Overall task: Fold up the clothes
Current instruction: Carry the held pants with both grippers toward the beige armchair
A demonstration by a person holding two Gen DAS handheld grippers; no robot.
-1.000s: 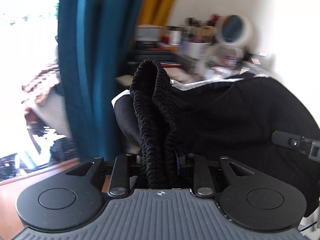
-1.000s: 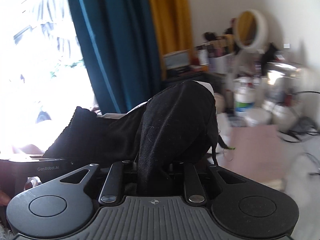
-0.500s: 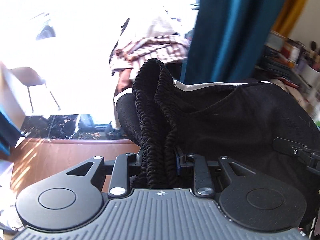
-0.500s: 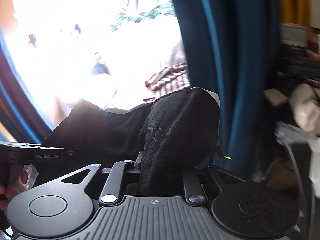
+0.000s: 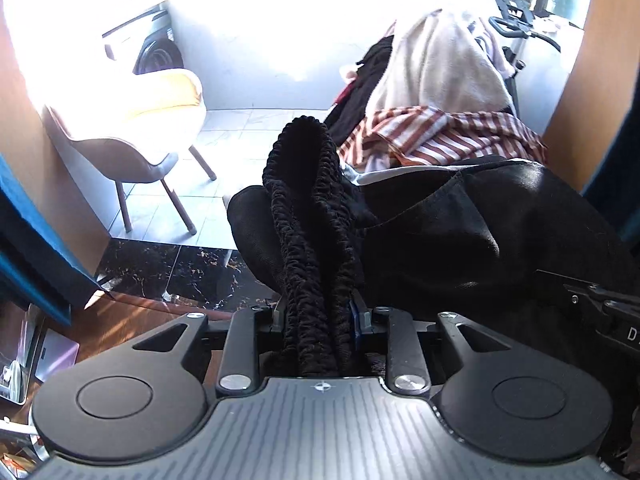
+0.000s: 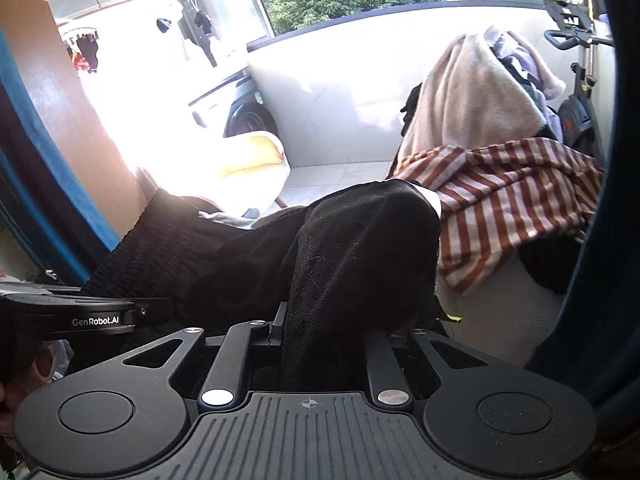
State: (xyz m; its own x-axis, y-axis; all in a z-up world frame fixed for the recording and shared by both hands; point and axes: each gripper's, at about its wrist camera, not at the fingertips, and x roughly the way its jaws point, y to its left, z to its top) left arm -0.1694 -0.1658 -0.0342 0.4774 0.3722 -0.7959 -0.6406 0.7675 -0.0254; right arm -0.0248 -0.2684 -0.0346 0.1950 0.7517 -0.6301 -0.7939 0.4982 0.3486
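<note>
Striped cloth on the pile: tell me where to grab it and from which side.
Take the striped cloth by its loose lower corner, coming from below and in front. That corner hangs free of the pile, while the beige blanket lies over the upper part.

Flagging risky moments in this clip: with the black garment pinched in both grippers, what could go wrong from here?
1. The left gripper holds only the bunched ribbed elastic waistband of the black garment; that thick roll could slip out.
2. The right gripper pinches a thick fold, and loose cloth sags between the grippers, so the fold may come out uneven.
3. The hanging cloth could snag the striped brown-and-white cloth on the pile behind.
</note>
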